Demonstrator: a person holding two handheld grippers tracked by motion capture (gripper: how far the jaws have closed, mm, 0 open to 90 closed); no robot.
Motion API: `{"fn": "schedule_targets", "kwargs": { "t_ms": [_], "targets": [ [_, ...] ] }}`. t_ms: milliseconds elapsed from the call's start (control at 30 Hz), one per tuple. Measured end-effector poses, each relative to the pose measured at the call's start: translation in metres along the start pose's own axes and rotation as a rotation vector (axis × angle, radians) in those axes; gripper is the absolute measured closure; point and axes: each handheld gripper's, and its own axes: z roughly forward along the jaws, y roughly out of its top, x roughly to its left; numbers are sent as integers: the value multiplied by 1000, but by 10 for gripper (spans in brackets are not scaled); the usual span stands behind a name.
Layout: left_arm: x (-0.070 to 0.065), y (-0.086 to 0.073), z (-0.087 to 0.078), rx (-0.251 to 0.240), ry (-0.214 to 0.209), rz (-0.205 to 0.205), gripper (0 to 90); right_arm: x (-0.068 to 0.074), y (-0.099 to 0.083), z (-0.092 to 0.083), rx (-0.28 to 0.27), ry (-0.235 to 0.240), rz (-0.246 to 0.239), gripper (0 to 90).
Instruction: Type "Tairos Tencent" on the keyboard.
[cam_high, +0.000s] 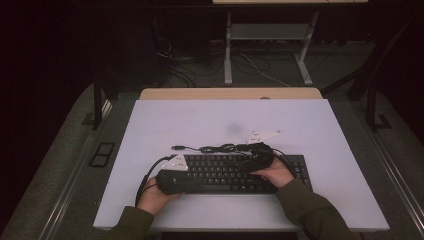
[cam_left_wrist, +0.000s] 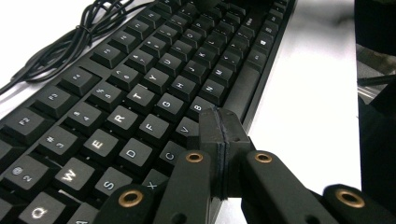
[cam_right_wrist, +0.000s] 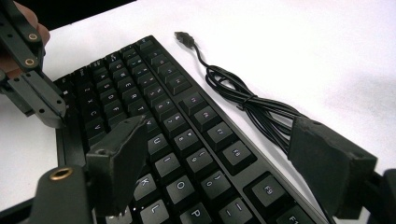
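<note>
Two handheld grippers poised over a black keyboard (cam_high: 235, 172) on a white table (cam_high: 200, 120).

The keyboard lies near the table's front edge, lengthwise across it, in front of the person. Its black cable (cam_right_wrist: 243, 100) lies bundled on the table just behind it, the plug (cam_right_wrist: 183, 37) resting loose on the white surface. The left gripper (cam_left_wrist: 219, 122) is at the keyboard's left end, its jaws pressed together with nothing between them, tips just above the bottom letter row near the space bar. The right gripper (cam_right_wrist: 219, 149) is over the keyboard's right half, its jaws spread wide above the keys, one over the letter keys, the other over the back edge by the cable, pinching nothing. A hand grips each tool from the front edge; green sleeves (cam_high: 310, 210) show.
</note>
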Motion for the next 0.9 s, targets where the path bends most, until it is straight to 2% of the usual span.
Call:
{"fn": "schedule_targets", "kwargs": {
  "t_ms": [367,533,900],
  "targets": [
    [-1,-1,6,27,-6,11,893,0,0,0,1,1,-1,198],
    [0,-3,9,38,1,3,894,0,0,0,0,1,-1,198],
    [1,-1,6,17,2,2,893,0,0,1,-1,4,0,198]
  ]
}}
